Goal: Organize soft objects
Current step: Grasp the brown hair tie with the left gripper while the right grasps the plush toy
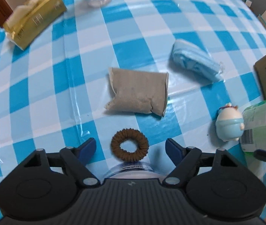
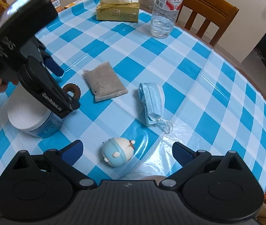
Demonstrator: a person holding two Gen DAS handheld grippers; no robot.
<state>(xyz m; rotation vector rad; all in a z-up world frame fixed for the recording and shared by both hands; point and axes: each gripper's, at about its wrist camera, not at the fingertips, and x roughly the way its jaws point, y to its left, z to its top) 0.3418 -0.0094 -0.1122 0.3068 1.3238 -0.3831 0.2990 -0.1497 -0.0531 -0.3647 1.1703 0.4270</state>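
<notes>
Hair tie [image 1: 129, 145] lies between the wide-open, empty left gripper [image 1: 131, 146] fingers, partly hidden in the right view; right gripper [image 2: 127, 151] also gapes empty around the toy [image 2: 118, 151].

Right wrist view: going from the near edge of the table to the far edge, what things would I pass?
Little blue-and-white toy → face mask → grey pouch → water bottle → tissue pack.

No print is legible: the tissue pack [image 2: 118, 9] and water bottle [image 2: 165, 3] labels are blurred.
</notes>
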